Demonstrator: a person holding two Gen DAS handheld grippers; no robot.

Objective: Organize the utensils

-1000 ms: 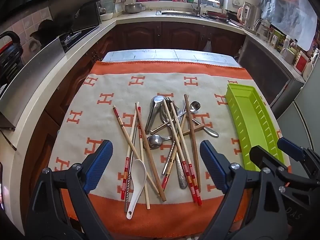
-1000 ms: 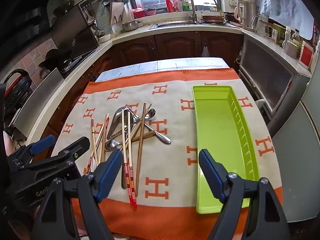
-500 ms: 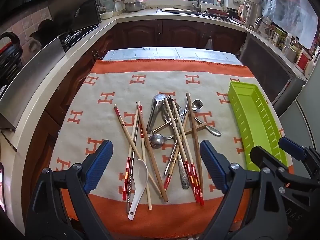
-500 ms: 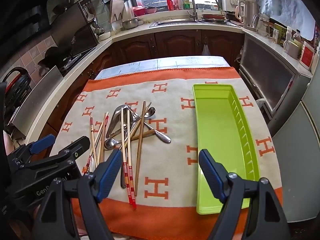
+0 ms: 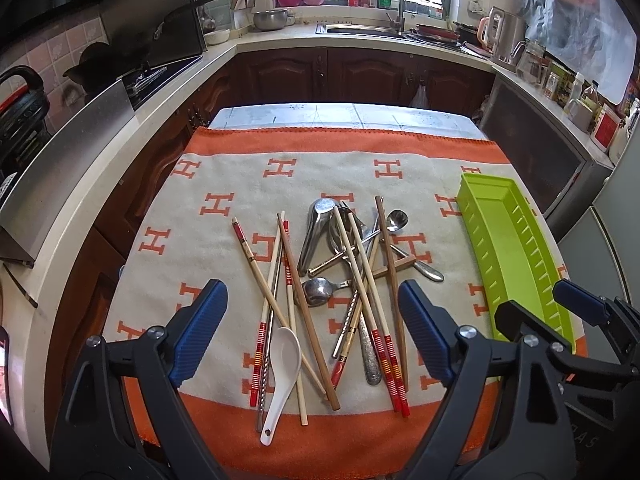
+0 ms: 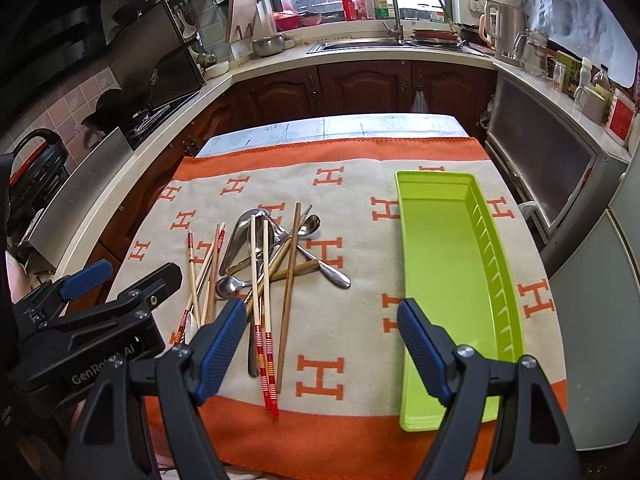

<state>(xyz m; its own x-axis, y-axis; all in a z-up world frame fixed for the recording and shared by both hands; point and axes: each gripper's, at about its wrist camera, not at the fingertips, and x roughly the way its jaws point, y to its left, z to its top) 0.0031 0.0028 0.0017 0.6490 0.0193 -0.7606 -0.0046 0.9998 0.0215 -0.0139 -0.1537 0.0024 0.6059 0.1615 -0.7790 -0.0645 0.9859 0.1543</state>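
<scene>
A heap of utensils lies on the cloth: several chopsticks (image 5: 362, 276), metal spoons (image 5: 318, 291) and a white ceramic spoon (image 5: 282, 354). The heap also shows in the right wrist view (image 6: 272, 256). A long empty lime-green tray (image 6: 444, 264) lies right of the heap, also in the left wrist view (image 5: 508, 248). My left gripper (image 5: 312, 332) is open and empty above the near end of the heap. My right gripper (image 6: 322, 346) is open and empty over the cloth between heap and tray.
An orange and beige cloth (image 5: 248, 184) with H marks covers the table. Kitchen counters (image 5: 132, 120) run around the left, back and right, with a sink (image 6: 360, 44) and kettle (image 6: 504, 36). The table's near edge is just below both grippers.
Both views have shifted slightly: the utensils and tray sit a little lower in frame, so both grippers have tilted or pulled back a bit. Nothing on the cloth has moved.
</scene>
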